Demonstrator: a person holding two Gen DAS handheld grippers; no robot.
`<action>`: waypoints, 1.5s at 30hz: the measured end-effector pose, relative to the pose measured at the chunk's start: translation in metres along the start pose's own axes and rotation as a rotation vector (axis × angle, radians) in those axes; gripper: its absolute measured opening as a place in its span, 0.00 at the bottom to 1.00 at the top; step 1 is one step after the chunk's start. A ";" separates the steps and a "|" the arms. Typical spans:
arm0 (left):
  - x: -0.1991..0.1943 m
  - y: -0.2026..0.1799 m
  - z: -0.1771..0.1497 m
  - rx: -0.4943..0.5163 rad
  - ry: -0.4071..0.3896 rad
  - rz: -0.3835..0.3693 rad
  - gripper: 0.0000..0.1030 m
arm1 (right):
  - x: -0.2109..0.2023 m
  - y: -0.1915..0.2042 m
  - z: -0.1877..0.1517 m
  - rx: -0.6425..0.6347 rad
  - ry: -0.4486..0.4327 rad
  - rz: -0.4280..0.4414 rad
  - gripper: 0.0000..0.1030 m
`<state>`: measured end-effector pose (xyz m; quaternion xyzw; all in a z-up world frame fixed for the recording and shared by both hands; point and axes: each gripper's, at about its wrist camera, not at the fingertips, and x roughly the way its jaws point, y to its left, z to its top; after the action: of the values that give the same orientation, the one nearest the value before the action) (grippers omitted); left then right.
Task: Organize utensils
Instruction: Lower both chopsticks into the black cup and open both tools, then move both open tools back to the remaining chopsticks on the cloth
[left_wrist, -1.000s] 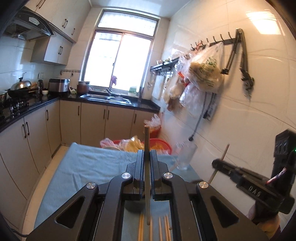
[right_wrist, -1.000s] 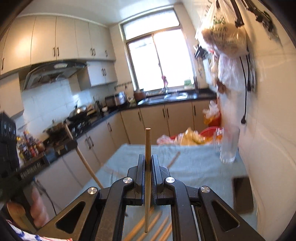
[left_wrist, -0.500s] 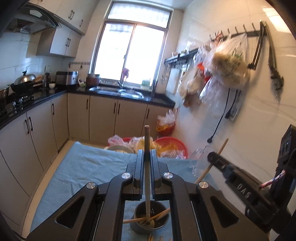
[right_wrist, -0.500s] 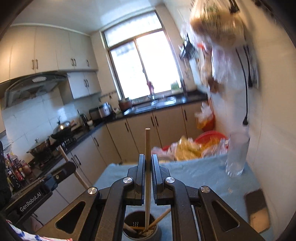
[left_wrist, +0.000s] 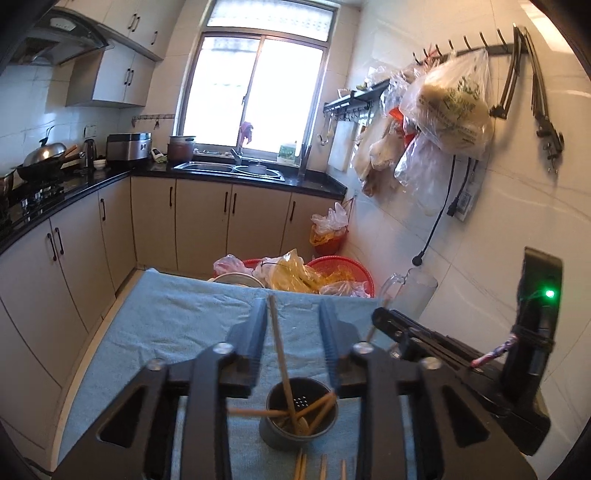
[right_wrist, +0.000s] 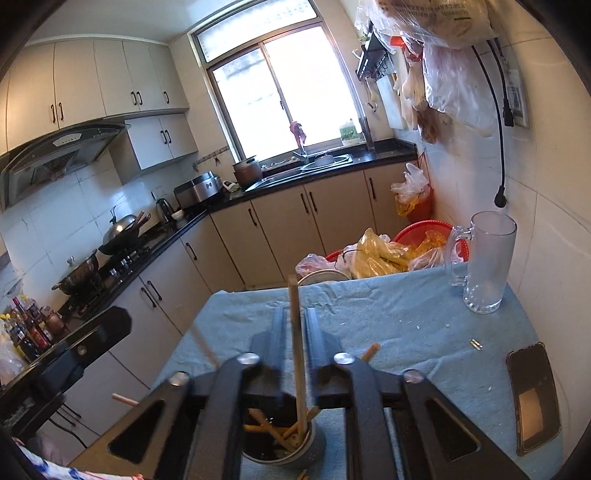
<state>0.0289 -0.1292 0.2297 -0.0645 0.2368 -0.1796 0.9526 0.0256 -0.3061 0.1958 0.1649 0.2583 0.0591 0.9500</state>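
A dark metal cup (left_wrist: 274, 439) stands on the blue cloth and holds several wooden chopsticks. My left gripper (left_wrist: 293, 302) hovers over it, jaws opening. A chopstick (left_wrist: 276, 326) leans free between the fingers with its lower end in the cup. My right gripper (right_wrist: 294, 312) is above the same cup (right_wrist: 314, 451), jaws also opening. A second chopstick (right_wrist: 297, 350) stands loose in its narrow gap, tip down in the cup. Each gripper shows in the other's view: the right gripper (left_wrist: 406, 334) and the left gripper (right_wrist: 77, 354). More chopsticks (left_wrist: 301, 466) lie on the cloth in front of the cup.
A tall glass mug (right_wrist: 487, 258) stands at the cloth's far right by the tiled wall. A phone (right_wrist: 532, 395) lies at the right edge. Red baskets with plastic bags (left_wrist: 332, 273) sit beyond the table's far edge. Kitchen cabinets (left_wrist: 74, 258) run along the left.
Both grippers have come down and forward over the cup. Their jaws, shut on a chopstick each, have parted, and both chopsticks now rest with their ends in the cup.
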 end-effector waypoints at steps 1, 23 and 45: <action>-0.004 0.001 0.000 -0.006 -0.001 0.000 0.29 | -0.002 0.000 0.000 0.007 -0.006 0.007 0.38; -0.118 0.026 -0.093 0.006 -0.002 0.130 0.67 | -0.099 -0.036 -0.089 0.070 0.058 -0.068 0.68; 0.018 0.013 -0.221 0.114 0.561 -0.058 0.27 | -0.052 -0.037 -0.221 -0.115 0.415 -0.119 0.57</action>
<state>-0.0568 -0.1327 0.0253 0.0345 0.4786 -0.2305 0.8465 -0.1308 -0.2888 0.0277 0.0794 0.4537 0.0503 0.8862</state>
